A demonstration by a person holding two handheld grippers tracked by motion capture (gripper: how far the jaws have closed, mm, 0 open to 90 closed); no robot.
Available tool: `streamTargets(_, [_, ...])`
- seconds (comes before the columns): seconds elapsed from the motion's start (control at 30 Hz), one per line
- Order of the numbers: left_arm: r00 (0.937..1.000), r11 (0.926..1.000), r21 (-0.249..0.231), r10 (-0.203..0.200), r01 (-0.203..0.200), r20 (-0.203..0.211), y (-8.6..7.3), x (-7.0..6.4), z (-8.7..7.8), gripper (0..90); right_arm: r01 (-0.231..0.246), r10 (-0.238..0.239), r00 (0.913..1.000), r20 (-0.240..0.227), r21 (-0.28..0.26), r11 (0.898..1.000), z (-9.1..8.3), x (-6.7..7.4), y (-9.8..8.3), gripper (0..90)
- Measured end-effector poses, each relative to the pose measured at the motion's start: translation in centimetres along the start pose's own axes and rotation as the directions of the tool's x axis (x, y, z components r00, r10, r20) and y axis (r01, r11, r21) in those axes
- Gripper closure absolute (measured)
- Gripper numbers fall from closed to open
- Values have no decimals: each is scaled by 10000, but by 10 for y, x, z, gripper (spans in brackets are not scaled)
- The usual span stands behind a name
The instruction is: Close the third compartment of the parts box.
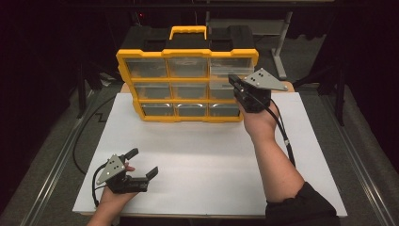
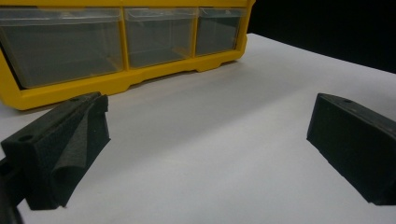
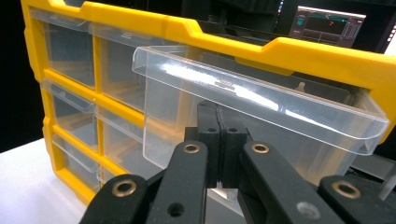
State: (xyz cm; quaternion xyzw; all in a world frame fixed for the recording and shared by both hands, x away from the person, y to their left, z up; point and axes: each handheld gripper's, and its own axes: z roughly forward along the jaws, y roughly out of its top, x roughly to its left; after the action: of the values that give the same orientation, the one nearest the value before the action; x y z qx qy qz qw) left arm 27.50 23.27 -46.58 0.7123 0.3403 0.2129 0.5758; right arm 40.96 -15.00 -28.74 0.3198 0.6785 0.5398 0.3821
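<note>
The clear drawer (image 3: 243,107) sits partly pulled out at the top right of the yellow organizer (image 1: 188,75) near the table's far edge; light, thin, slippery plastic, best taken by its front lip; right tongs (image 3: 218,140) together against its front; left tongs (image 1: 141,162) apart, idle by the near left corner.

One yellow plastic organiser case (image 1: 187,55) stands ahead of the grippers. It holds nine clear plastic drawers (image 1: 188,67). One sticks out.

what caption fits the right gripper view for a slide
Shut right tongs against the front of a pulled-out clear drawer in the top row of a yellow organizer.
</note>
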Motion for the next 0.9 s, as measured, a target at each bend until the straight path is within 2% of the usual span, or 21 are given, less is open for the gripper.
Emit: streamTargets(0.9, [9999,9999,-48,-114,114,32,0,1,0,2,61,-74,9976,687,188,9998,30,-15,4,900])
